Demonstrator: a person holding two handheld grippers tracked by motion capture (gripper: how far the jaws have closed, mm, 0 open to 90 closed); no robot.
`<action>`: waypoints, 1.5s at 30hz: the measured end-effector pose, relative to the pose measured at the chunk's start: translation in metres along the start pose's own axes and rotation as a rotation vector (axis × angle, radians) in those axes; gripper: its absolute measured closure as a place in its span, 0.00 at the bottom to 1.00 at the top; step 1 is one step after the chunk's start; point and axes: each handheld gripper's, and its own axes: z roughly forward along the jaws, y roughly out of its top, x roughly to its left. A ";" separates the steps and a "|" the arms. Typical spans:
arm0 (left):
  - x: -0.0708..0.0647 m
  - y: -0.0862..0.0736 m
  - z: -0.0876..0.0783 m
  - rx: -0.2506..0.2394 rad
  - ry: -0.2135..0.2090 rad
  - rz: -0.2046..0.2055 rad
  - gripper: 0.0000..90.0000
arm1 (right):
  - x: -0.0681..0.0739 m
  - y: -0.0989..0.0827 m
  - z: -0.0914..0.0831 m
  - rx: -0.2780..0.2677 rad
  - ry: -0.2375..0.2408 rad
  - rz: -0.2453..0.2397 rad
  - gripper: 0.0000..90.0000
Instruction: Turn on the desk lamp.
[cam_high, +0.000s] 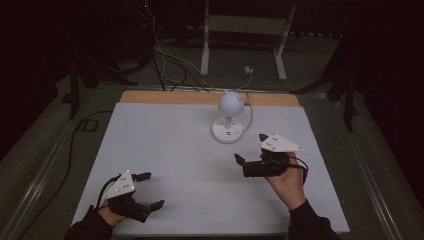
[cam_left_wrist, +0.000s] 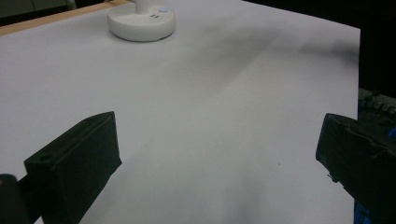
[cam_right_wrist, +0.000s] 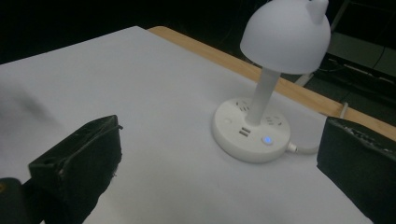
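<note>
A small white desk lamp (cam_high: 230, 103) with a dome shade stands on a round base (cam_high: 227, 131) at the back middle of the white table sheet (cam_high: 190, 165). A blue light (cam_right_wrist: 267, 139) glows on the base (cam_right_wrist: 252, 135), under the shade (cam_right_wrist: 287, 35). My right gripper (cam_high: 250, 147) is open just right and in front of the lamp, pointing at it with nothing between its jaws (cam_right_wrist: 220, 140). At the near left corner my left gripper (cam_high: 152, 190) is also open and empty (cam_left_wrist: 218, 135), with the lamp base (cam_left_wrist: 141, 21) far ahead of it.
A white cord (cam_high: 248, 112) runs from the lamp base back over the table's wooden rear edge (cam_high: 165, 97). Behind the table are a white metal stand (cam_high: 245, 35) and loose cables (cam_high: 165, 60) on the dark floor.
</note>
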 end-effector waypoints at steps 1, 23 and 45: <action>0.000 0.000 0.000 0.000 -0.001 -0.001 0.00 | 0.001 0.002 0.002 0.000 0.002 -0.001 0.00; -0.001 0.000 -0.001 0.000 -0.001 0.001 0.00 | 0.021 0.030 0.045 -0.030 0.015 -0.017 0.00; 0.000 0.000 -0.001 -0.008 -0.007 -0.004 0.00 | 0.028 0.024 0.082 -0.052 -0.107 0.065 0.00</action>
